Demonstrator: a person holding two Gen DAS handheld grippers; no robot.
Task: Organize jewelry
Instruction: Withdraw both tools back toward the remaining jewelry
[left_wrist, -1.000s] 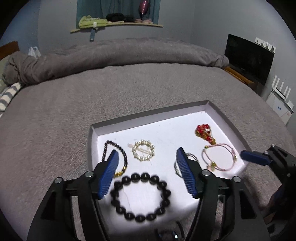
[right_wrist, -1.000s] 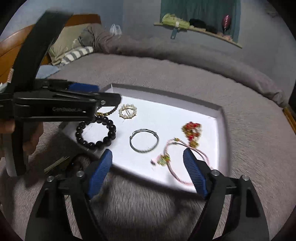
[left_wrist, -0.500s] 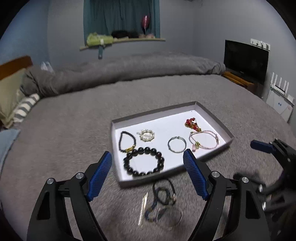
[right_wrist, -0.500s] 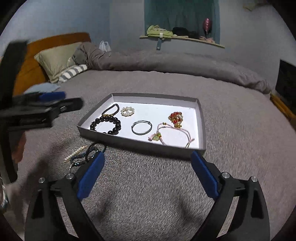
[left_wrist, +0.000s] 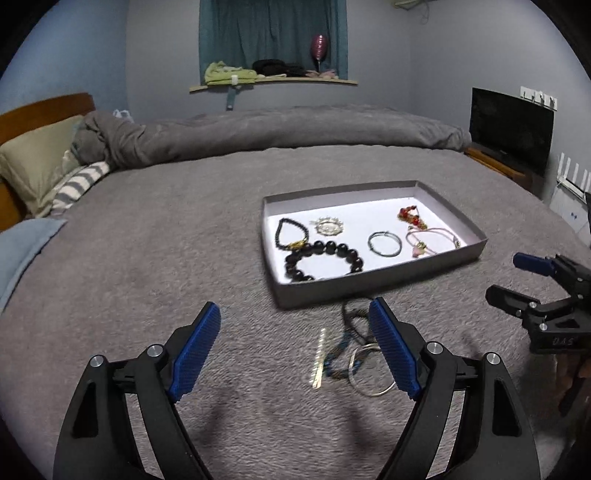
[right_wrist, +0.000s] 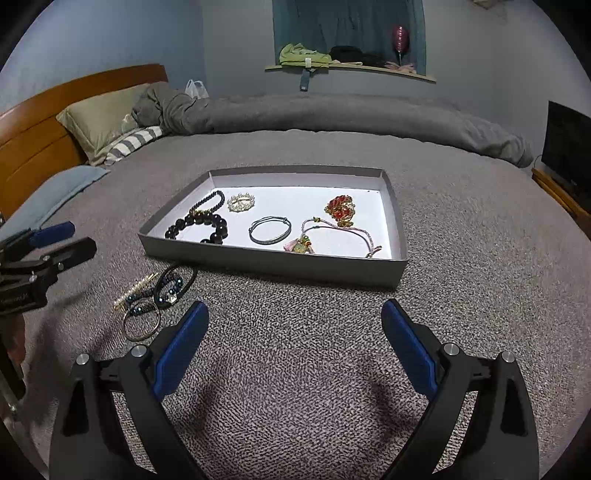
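A shallow grey tray with a white floor lies on the grey bed. In it are a large black bead bracelet, a thin dark bead bracelet, a pearl brooch, a silver bangle, a pink cord bracelet and a red bead piece. Loose jewelry lies on the blanket in front of the tray. My left gripper and right gripper are open, empty, held back from the tray.
Pillows and a wooden headboard are at the left. A rolled duvet runs along the far side. A television stands at the right. A shelf with clothes is on the back wall.
Both grippers pulled back and up from the tray, which now looks smaller and farther. The black bead bracelet stays in the tray. The loose jewelry on the blanket came into view.
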